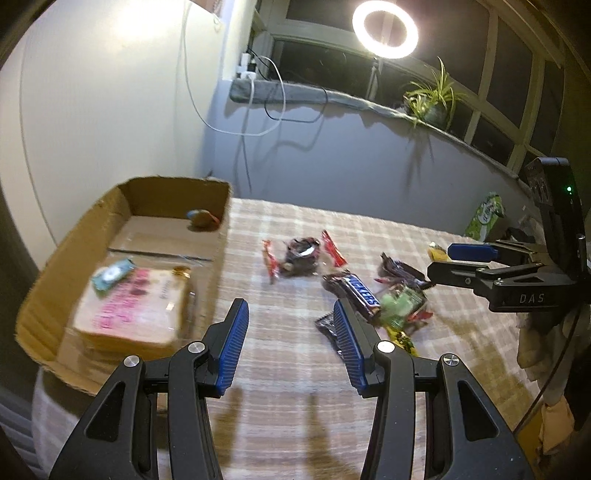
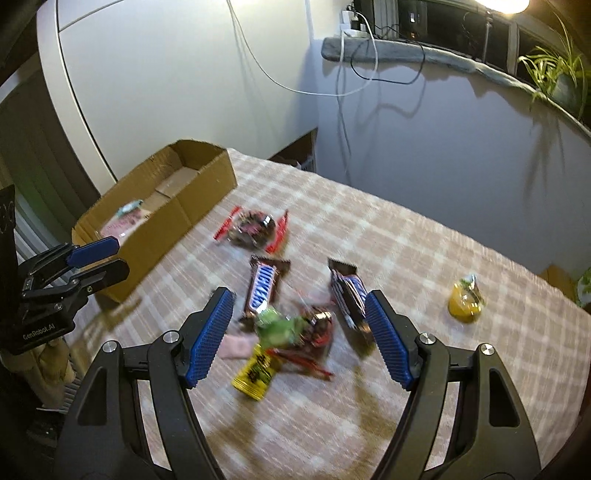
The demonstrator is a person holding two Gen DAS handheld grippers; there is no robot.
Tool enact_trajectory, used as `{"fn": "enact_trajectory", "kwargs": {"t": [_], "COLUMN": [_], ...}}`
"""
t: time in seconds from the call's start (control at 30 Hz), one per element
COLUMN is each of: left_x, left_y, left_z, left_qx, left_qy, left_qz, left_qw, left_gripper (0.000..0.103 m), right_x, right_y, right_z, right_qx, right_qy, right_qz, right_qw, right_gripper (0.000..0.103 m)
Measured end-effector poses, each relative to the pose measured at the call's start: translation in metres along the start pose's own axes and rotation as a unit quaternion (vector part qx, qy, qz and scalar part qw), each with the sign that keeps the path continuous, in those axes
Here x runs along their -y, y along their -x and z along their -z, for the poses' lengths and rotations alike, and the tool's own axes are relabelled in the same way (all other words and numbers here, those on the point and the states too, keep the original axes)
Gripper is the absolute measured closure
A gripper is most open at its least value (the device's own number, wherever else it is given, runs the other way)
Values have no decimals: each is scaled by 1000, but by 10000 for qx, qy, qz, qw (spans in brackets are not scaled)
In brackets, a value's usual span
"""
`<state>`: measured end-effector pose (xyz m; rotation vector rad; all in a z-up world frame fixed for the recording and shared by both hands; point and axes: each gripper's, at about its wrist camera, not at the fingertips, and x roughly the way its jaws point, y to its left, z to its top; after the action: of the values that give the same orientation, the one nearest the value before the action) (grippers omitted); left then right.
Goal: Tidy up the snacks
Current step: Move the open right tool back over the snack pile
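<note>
1. covering the table was a checked cloth (image 2: 424,258).
2. a cardboard box (image 1: 55,295) sat at its left edge, holding a pink packet (image 1: 136,314).
3. both the left gripper (image 1: 291,325) and right gripper (image 2: 301,325) hovered with jaws spread, empty.
4. a snickers bar (image 2: 264,288) lay among loose snacks beside the box.

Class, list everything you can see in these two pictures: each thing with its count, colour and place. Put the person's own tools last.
Cardboard box: one, brown, left end of table.
Pink packet: one, inside the box.
Teal sweet: one, on the pink packet.
Snickers bars: two, brown and blue, mid-table.
Red-ended bag: one, dark, near the box.
Green wrapper: one, in the pile.
Yellow packet: one, pile's near edge.
Yellow sweet: one, alone, right.
Checked cloth: one, beige, covers table.
Ring light: one, lit, at window.
Plant: one, green, windowsill.
Left tongs: blue pads, open.
Right tongs: blue pads, open, over the pile.
</note>
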<state>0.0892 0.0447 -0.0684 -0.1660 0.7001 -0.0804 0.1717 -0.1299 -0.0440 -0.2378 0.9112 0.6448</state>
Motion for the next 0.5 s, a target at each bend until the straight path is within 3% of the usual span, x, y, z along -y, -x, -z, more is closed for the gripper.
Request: {"fn": "enact_trajectory", "kwargs": {"t": [0.37,0.5], "left_x": [18,24], "left_y": [-26,-39], "left_z": [-1,-9], "left_qx": [-303,-381], "left_qy": [12,74], "left_qz": [263,346], "left_qw": [9992,9986], "left_gripper": [57,58], "right_x": [42,51], "right_y": [-13,-26], "right_z": [8,3], "right_qx": [-171,-263], "right_qy": [-450,-560], "right_qz": [-46,-194], "right_qw": [9988,9979], "right_gripper": [37,46]}}
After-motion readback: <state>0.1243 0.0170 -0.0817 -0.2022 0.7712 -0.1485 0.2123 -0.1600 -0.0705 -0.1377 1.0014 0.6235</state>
